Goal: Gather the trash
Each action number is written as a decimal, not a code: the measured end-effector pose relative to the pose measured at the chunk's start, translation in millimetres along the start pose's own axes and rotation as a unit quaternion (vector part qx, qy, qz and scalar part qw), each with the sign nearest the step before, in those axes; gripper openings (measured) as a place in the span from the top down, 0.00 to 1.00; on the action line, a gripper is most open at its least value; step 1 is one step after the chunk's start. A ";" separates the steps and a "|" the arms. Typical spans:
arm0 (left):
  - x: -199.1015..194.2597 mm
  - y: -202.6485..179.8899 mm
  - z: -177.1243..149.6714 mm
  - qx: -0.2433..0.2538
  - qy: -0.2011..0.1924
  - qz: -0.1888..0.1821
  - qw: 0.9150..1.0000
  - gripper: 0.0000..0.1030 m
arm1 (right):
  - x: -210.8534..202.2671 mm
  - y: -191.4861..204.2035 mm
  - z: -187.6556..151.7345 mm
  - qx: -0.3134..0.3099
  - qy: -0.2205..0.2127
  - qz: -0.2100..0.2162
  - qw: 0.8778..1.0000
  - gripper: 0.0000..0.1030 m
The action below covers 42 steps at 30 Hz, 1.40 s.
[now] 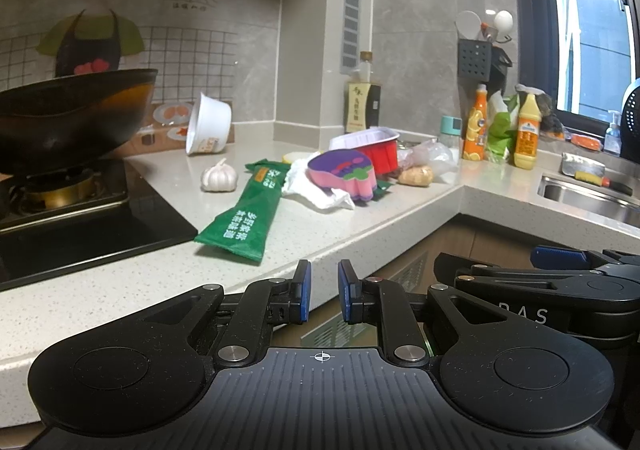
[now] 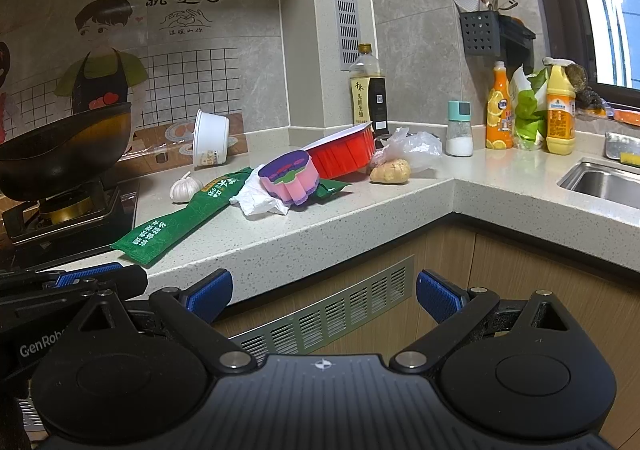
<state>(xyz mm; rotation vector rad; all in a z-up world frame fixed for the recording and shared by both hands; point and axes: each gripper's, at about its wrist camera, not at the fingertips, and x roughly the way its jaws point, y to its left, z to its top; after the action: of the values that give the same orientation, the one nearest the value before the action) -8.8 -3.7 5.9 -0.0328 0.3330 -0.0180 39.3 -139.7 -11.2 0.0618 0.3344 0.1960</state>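
Observation:
Trash lies on the speckled counter [image 1: 360, 218]: a long green packet [image 1: 244, 216] [image 2: 176, 220], crumpled white paper [image 1: 312, 186] [image 2: 258, 198], a pink and purple tub [image 1: 344, 174] [image 2: 290, 180], a red tray [image 1: 378, 150] [image 2: 346, 154] and a tipped white paper bowl [image 1: 208, 124] [image 2: 210, 138]. My left gripper [image 1: 324, 292] is empty with its jaws nearly closed, below the counter's front edge. My right gripper [image 2: 324, 294] is open and empty in front of the cabinet, also below the edge.
A black wok [image 1: 68, 110] sits on the stove [image 1: 92, 226] at left. Garlic [image 1: 219, 176], ginger [image 1: 416, 175], a plastic bag [image 2: 412, 148], an oil bottle [image 1: 362, 98], a salt shaker [image 2: 459, 128] and orange and yellow bottles [image 2: 528, 110] stand around. The sink [image 2: 600, 182] is right.

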 end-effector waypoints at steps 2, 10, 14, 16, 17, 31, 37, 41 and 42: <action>0.0 -0.1 0.1 0.000 0.000 0.000 1.000 0.82 | -0.1 -0.2 0.0 0.000 0.000 0.000 1.000 0.04; 0.2 0.5 0.0 0.000 0.000 0.000 1.000 0.82 | 0.3 -0.8 0.0 -0.002 0.000 0.000 1.000 0.04; 0.2 0.6 -0.1 -0.001 0.001 0.000 1.000 0.82 | 0.6 -1.1 0.1 -0.002 0.001 0.001 1.000 0.04; 0.4 1.0 -0.1 -0.001 0.001 0.000 1.000 0.82 | 0.6 -0.7 0.2 -0.002 0.001 0.001 1.000 0.04; 0.4 0.7 -0.3 -0.002 0.001 0.000 1.000 0.82 | 0.9 0.0 0.1 -0.003 0.001 0.001 1.000 0.04; 13.0 1.3 4.0 -0.005 0.021 0.007 1.000 0.82 | 15.6 -3.9 -0.8 -0.017 0.019 0.004 1.000 0.04; 28.1 -0.9 18.7 0.004 0.031 0.020 0.999 0.82 | 41.0 -19.8 20.4 -0.046 0.036 0.018 0.998 0.04; 45.7 9.2 40.2 -0.023 0.047 0.013 0.999 0.82 | 59.4 -32.4 45.5 -0.055 0.054 0.021 0.997 0.04; 50.8 14.6 47.8 -0.039 0.051 0.008 0.998 0.82 | 65.7 -35.7 52.7 -0.056 0.067 0.023 0.996 0.04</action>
<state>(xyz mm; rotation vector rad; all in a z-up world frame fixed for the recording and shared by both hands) 55.1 11.1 34.0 -0.1062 0.4357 0.0099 124.1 -162.9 14.2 -0.0538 0.4549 0.2647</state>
